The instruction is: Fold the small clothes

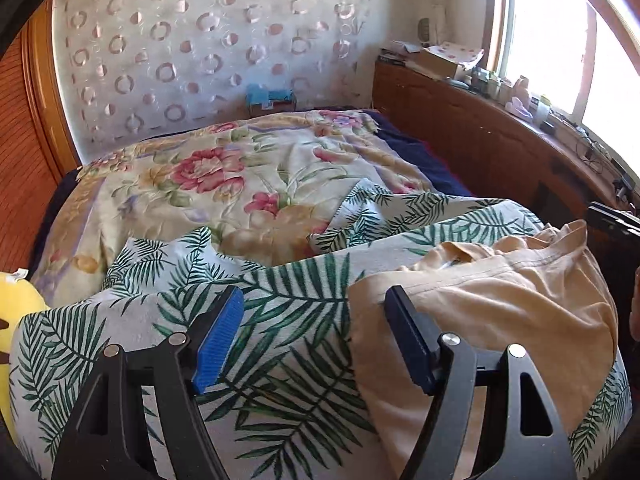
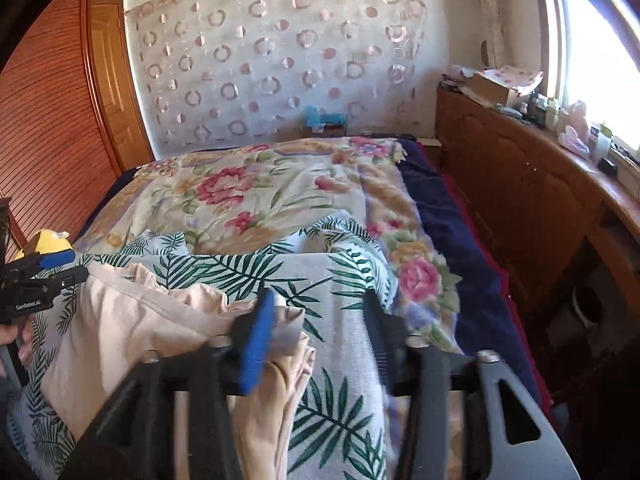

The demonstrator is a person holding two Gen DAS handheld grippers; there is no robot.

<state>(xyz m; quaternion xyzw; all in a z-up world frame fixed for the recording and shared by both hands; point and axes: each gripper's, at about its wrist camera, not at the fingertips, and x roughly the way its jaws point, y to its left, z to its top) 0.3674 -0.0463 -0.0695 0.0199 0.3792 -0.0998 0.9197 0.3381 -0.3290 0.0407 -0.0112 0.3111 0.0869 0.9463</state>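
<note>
A peach garment point(image 1: 500, 292) lies on a green palm-leaf print sheet point(image 1: 280, 320), beside a pink-flowered quilt point(image 1: 224, 176).

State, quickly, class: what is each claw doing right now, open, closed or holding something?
Left claw: open, holding nothing, over the peach garment.
Right claw: open, garment edge beside its blue finger, not gripped.

Left gripper point(image 1: 314, 334) angled downward, jaws spread wide, blue pads point(image 1: 218, 344) apart, nothing pinched between them. Right gripper point(image 2: 320, 320) angled downward, jaws parted, blurred, left pad point(image 2: 256, 344) touching cloth edge, no clamp. Hand point(image 2: 20, 344) grips left gripper's handle at right-wrist view's edge.
</note>
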